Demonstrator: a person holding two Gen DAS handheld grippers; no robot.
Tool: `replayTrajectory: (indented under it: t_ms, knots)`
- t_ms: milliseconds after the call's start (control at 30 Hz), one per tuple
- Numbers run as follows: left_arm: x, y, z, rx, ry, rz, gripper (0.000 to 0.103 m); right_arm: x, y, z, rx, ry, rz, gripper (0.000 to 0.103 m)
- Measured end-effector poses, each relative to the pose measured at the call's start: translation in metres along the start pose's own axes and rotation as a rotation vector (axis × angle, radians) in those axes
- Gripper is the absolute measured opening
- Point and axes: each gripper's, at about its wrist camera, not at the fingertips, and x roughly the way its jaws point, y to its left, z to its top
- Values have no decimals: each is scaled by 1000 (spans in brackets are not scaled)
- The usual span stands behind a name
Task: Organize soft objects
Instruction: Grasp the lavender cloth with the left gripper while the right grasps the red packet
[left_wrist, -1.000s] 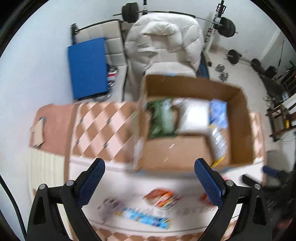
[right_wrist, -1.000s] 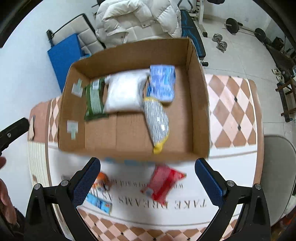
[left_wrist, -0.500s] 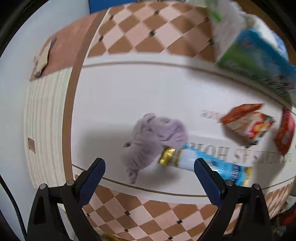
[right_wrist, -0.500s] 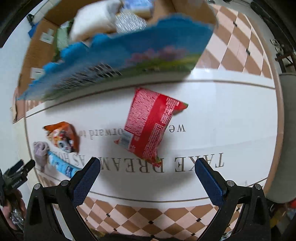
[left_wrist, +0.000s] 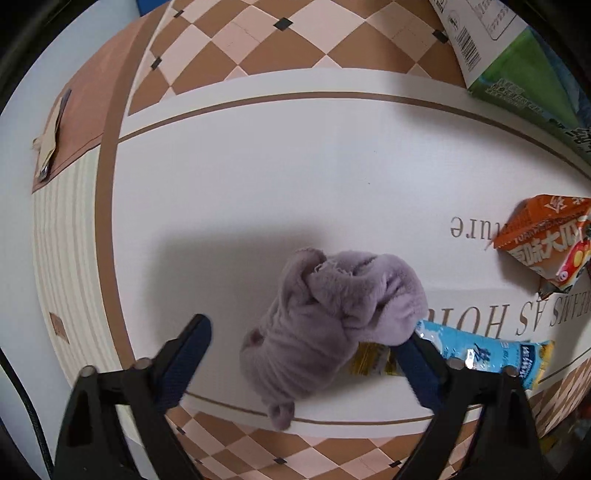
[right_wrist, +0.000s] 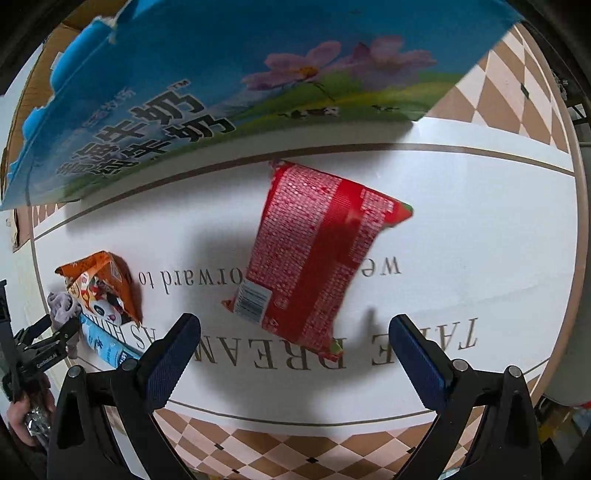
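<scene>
A crumpled lilac soft cloth (left_wrist: 332, 317) lies on the white tablecloth, partly on a light-blue snack packet (left_wrist: 480, 352). My left gripper (left_wrist: 306, 354) is open, low over the table, its fingers either side of the cloth. A red snack bag (right_wrist: 314, 251) lies on the cloth in the right wrist view. My right gripper (right_wrist: 295, 354) is open and empty, just in front of the bag's near end. The lilac cloth (right_wrist: 61, 308) and left gripper also show at the far left there.
An orange snack bag (left_wrist: 546, 240) lies right of the lilac cloth; it also shows in the right wrist view (right_wrist: 99, 284). The cardboard box's printed outer wall (right_wrist: 240, 81) looms close behind the red bag. The table's near edge (right_wrist: 295, 439) lies just below the grippers.
Both grippers dropped from above the box to the tabletop. The left one closed in on the lilac cloth; the right one closed in on the red bag. Both stayed open.
</scene>
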Motion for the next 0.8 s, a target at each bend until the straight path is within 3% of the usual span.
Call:
replayTrajectory:
  t_ms: [100, 167, 467, 600, 700, 800]
  knots:
    - [0, 2, 5, -19, 20, -43, 49, 1, 1, 5, 7, 2, -1, 103]
    - [-1, 3, 5, -42, 32, -58, 40, 3, 3, 8, 13, 4, 0, 102]
    - [1, 2, -15, -64, 19, -33, 36, 11, 6, 17, 46, 25, 9, 93]
    - [0, 12, -21, -100, 19, -26, 35, 17, 6, 20, 61, 34, -3, 77]
    - [-11, 23, -24, -149, -9, -39, 35, 19, 8, 21, 57, 24, -31, 58]
    - [-34, 22, -29, -189, -58, -71, 34, 11, 9, 16, 29, -4, -29, 52]
